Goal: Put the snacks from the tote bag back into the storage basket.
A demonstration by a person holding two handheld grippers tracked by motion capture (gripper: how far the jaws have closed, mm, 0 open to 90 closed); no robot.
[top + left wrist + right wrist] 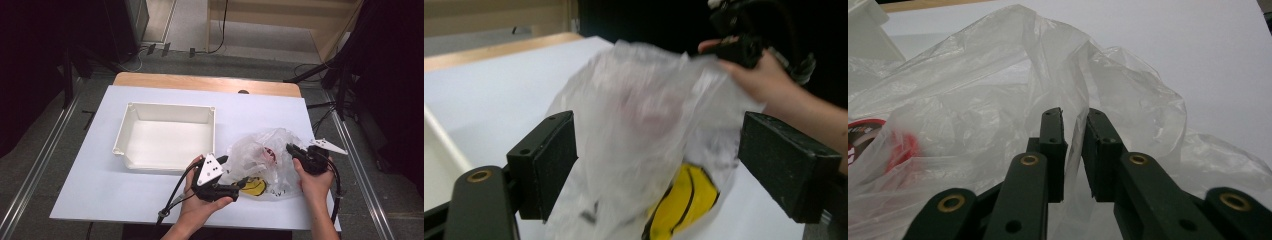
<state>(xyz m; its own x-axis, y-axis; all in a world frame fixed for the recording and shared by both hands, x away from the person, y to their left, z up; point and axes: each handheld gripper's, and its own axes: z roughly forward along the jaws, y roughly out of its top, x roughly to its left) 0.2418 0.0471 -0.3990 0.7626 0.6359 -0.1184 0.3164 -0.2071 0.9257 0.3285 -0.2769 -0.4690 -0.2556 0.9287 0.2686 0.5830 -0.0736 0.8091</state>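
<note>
table (125, 200): white bin (167, 136) from above

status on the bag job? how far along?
Early. Done: nothing sits in the white bin. In hand: right gripper pinches a fold of the plastic bag; left gripper is open around its other side. Left: the red and yellow contents remain inside.

plastic bag (265, 155), white tray (167, 136), table (90, 190)
</note>
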